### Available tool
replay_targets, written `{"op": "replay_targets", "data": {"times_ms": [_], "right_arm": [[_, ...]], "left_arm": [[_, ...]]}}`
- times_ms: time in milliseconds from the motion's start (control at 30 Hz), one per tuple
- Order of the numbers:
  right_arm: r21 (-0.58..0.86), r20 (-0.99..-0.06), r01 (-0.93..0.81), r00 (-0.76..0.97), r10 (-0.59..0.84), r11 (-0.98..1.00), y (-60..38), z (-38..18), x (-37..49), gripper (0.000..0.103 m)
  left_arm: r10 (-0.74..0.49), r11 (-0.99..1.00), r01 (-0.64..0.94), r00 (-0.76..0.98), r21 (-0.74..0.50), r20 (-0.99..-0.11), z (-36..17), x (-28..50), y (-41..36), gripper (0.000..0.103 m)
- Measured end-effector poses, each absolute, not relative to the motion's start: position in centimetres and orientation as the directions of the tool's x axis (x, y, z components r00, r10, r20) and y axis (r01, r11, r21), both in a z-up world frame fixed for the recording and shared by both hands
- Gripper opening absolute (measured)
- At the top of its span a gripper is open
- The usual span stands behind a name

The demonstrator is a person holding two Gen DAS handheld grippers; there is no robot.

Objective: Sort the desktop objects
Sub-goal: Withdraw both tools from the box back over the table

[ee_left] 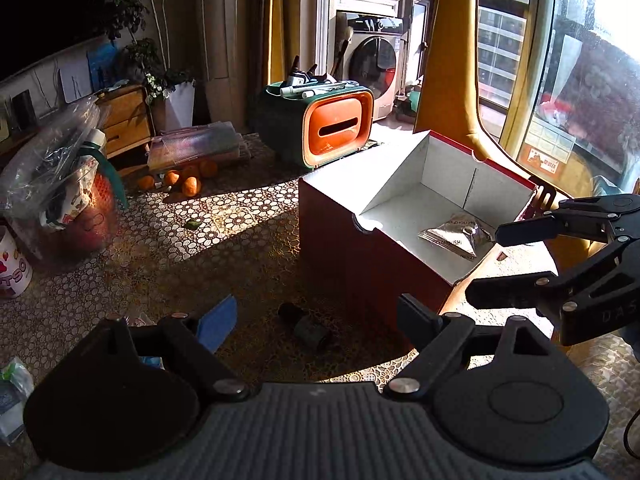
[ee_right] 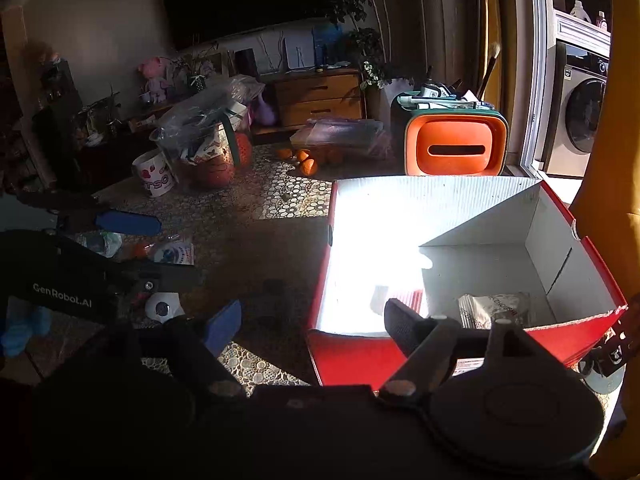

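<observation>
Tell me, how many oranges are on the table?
5 in the left view, in a loose bunch on the patterned table in front of the clear plastic case. More may hide behind them.

Silver foil packet [ee_left: 456, 236] flat on the white floor of the open red box [ee_left: 340, 248], near its corner.

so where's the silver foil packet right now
The silver foil packet lies on the floor of the open red box, in its near right corner, in both wrist views.
</observation>
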State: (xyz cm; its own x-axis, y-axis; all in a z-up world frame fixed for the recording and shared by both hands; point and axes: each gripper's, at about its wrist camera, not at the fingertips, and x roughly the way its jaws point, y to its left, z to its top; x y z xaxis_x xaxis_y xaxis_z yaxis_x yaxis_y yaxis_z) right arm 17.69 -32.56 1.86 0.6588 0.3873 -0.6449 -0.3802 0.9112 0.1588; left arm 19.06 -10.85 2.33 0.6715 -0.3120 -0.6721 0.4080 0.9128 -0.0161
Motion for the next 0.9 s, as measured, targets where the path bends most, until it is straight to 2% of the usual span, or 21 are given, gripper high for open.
{"op": "replay_targets", "data": {"times_ms": [33, 67, 100, 500, 800, 900], "right_arm": [[0.158, -0.641, -0.384, 0.661, 0.390, 0.910, -32.2, 1.9, 17.4, 0.082], [0.157, -0.636, -0.389, 0.663, 0.394, 0.908, -31.9, 1.9, 17.2, 0.084], [0.158, -0.631, -0.394, 0.665, 0.400, 0.905, -31.6, 1.8, 16.9, 0.085], [0.139, -0.607, -0.401, 0.688, 0.398, 0.905, -27.7, 1.2, 14.3, 0.093], [0.112, -0.606, -0.410, 0.694, 0.389, 0.905, -25.0, 0.3, 13.3, 0.093], [0.131, -0.597, -0.417, 0.691, 0.407, 0.900, -24.3, 0.0, 13.2, 0.096]], "left_arm": [[-0.308, 0.915, 0.403, 0.674, -0.015, -0.671, 2.2, 18.8, -10.5, 0.090], [-0.305, 0.918, 0.397, 0.677, -0.016, -0.670, 2.1, 18.5, -10.0, 0.099], [-0.301, 0.920, 0.391, 0.682, -0.016, -0.667, 1.9, 18.2, -9.6, 0.103], [-0.273, 0.944, 0.328, 0.707, -0.039, -0.652, 0.0, 14.5, -4.7, 0.103], [-0.269, 0.957, 0.275, 0.708, -0.096, -0.652, -2.0, 12.2, -1.4, 0.103], [-0.280, 0.957, 0.263, 0.709, -0.126, -0.647, -2.6, 11.6, -0.4, 0.103]]}}
